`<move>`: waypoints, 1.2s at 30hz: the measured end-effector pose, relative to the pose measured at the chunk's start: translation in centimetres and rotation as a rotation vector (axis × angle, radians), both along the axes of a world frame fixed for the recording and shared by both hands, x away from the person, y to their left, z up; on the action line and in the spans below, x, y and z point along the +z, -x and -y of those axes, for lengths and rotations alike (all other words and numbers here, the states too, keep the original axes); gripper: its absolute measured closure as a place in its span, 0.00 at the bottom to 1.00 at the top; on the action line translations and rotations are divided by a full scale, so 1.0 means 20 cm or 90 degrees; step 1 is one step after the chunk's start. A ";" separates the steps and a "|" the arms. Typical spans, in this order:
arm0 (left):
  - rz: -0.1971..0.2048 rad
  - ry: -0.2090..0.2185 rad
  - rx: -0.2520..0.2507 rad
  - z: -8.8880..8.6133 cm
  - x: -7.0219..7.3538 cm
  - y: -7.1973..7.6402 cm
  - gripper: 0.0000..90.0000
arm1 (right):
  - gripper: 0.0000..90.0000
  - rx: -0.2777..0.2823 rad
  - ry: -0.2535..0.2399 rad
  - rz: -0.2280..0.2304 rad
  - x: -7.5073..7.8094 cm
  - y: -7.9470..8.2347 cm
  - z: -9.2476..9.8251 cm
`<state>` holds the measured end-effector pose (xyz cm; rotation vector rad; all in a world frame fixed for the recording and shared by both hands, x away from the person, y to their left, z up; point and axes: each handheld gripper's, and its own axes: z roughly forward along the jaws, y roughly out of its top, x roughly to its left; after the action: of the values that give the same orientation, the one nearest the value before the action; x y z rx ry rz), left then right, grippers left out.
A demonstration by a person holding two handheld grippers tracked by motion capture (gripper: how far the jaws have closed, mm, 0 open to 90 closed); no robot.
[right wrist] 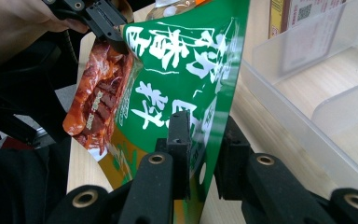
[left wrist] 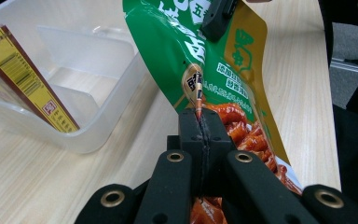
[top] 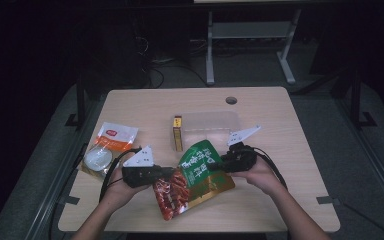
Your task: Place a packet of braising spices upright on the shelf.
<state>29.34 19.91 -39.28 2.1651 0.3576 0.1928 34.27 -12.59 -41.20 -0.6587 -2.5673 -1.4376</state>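
High view, lower centre: both forearms come up from the bottom edge and angle inward, each hand wrapped round a black gripper lying roughly level, the two pointing at each other across a glossy green and red pouch (top: 196, 179) held over the pale wood-grain counter (top: 290, 150). The left gripper (top: 166, 174) has its fingers clenched flat on the pouch's edge, seen at centre of the left gripper view (left wrist: 199, 122). The right gripper (top: 219, 163) straddles the opposite edge (right wrist: 200, 130); whether its fingers press the foil I cannot tell. Behind, at frame centre, sits a clear plastic tub (top: 215, 122) with a slim yellow box (top: 178, 133) beside it. An orange-and-white packet (top: 111, 142) lies at left.
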 end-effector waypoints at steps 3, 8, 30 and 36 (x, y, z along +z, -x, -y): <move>0.002 0.006 -0.001 0.00 0.00 0.00 0.99 | 0.91 0.000 -0.003 -0.004 0.00 0.00 0.00; -0.001 0.008 -0.006 0.00 0.00 0.00 0.99 | 0.99 0.013 0.001 0.010 0.00 0.01 0.01; -0.028 0.010 0.019 -0.03 -0.05 -0.02 0.52 | 1.00 0.032 0.000 0.043 0.05 0.04 0.06; -0.015 0.008 0.077 -0.12 -0.05 0.02 0.29 | 1.00 0.031 -0.016 0.056 0.08 0.05 0.09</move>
<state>28.97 22.24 -40.20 2.1365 0.5025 0.2316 33.32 -14.40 -39.53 -0.5362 -2.6062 -1.5142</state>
